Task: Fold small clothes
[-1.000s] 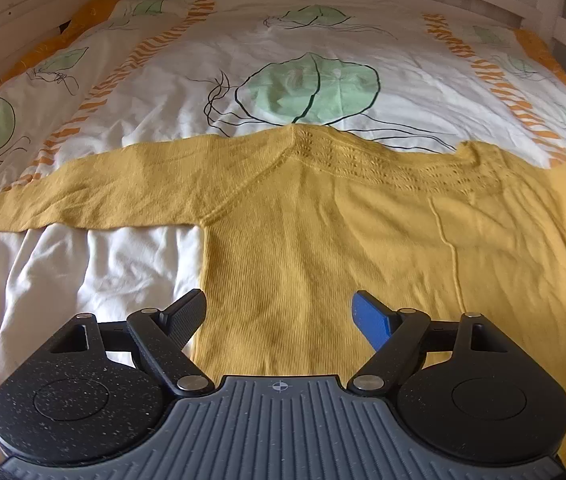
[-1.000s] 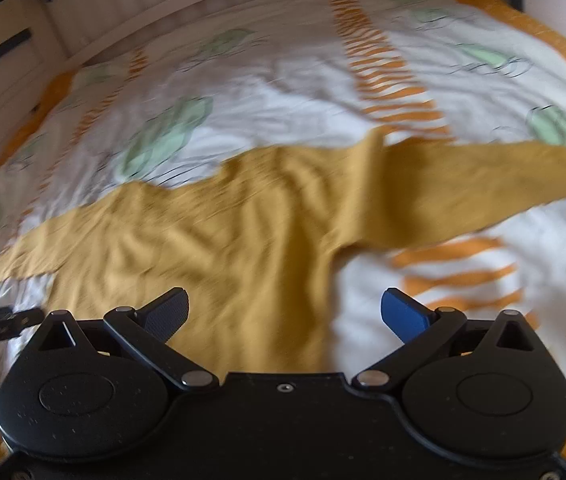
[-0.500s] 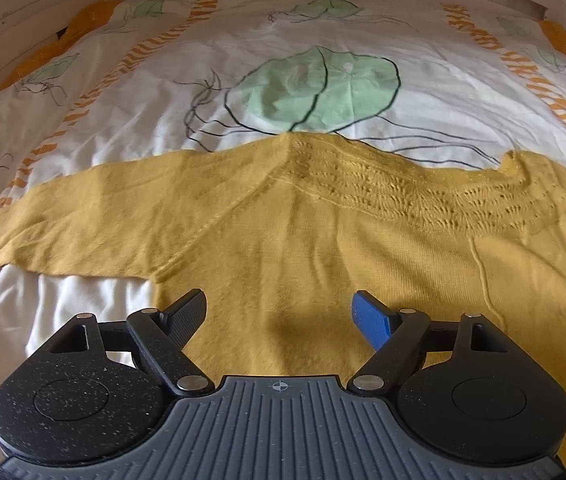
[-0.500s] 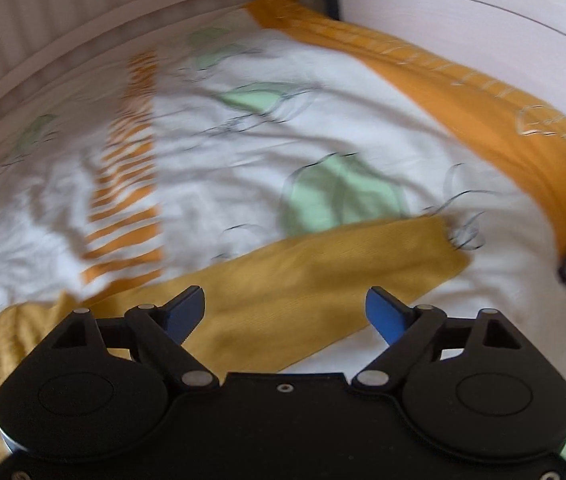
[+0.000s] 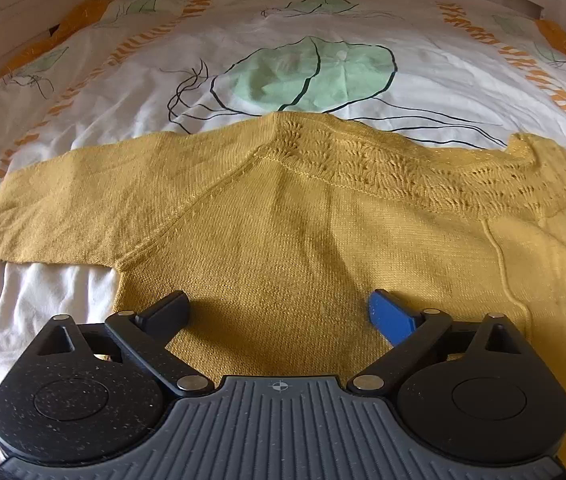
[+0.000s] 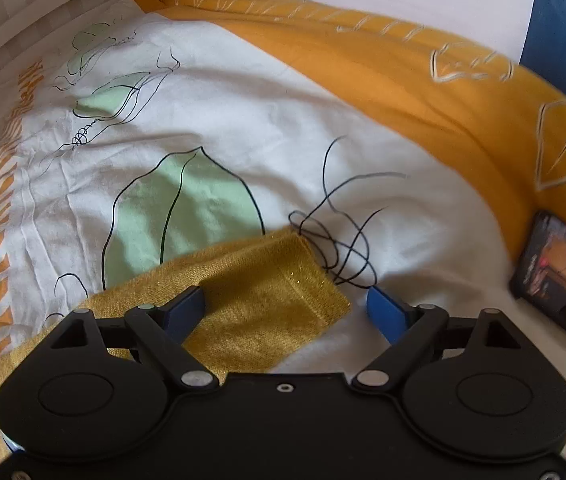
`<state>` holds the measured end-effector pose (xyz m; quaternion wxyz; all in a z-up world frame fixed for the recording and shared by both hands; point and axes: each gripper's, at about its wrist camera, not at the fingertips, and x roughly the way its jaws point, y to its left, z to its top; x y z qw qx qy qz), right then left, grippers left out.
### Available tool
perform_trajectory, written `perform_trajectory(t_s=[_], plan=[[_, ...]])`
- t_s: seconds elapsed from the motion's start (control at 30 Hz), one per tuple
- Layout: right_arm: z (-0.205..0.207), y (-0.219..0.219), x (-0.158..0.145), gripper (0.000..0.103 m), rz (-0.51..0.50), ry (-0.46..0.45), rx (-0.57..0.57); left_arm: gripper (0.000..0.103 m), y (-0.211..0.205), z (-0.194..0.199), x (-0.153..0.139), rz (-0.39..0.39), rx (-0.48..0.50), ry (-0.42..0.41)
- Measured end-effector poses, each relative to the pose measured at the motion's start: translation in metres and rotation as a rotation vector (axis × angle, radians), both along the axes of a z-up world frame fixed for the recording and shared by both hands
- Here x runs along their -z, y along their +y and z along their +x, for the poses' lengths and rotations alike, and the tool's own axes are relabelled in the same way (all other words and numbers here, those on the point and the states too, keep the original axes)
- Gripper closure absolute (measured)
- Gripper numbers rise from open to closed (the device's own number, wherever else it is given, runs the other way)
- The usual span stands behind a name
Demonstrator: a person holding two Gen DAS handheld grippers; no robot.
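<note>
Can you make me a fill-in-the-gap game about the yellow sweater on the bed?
1. The sweater lies spread ____ on the bedcover.
2. Both the left gripper and the right gripper are ____.
3. The right gripper is nearest the end of the sweater's ____.
4. The big leaf printed above the sweater's neck is ____.

Missing words: flat; open; sleeve; green

One yellow sweater, one patterned bedcover, one phone, and two tools, left and right.

Sunlit leaf-print bedspread, white bed frame
</note>
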<state>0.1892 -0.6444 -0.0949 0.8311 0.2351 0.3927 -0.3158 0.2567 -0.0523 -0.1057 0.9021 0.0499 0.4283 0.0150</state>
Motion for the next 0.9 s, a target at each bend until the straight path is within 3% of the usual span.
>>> perform_trajectory(t_s=[0.1,0.13,0.17,0.33,0.57,0.73,0.9], plan=[[-0.002,0.006,-0.002,0.052,0.02,-0.044,-0.032,0.0,0.001,0.001,0.002,-0.009,-0.003,0.001],[-0.002,0.008,-0.004,0.083,0.034,-0.06,-0.05,0.0,0.001,0.0,0.002,-0.008,-0.002,-0.001],[-0.001,0.009,-0.008,0.087,0.052,-0.069,-0.06,0.0,0.001,-0.001,0.002,-0.007,-0.002,-0.006],[0.0,0.029,-0.048,0.087,-0.031,-0.104,-0.099,0.0,0.002,-0.003,0.004,-0.01,0.003,-0.02],[0.004,0.076,-0.148,0.087,-0.112,-0.264,-0.217,0.0,0.006,-0.001,0.001,-0.027,0.019,-0.007],[0.022,0.148,-0.205,0.087,-0.116,-0.392,-0.393,0.002,0.02,0.003,-0.007,-0.091,0.046,0.045],[0.054,0.238,-0.224,0.087,-0.038,-0.49,-0.6,0.002,0.05,-0.007,-0.024,-0.136,0.027,0.026]])
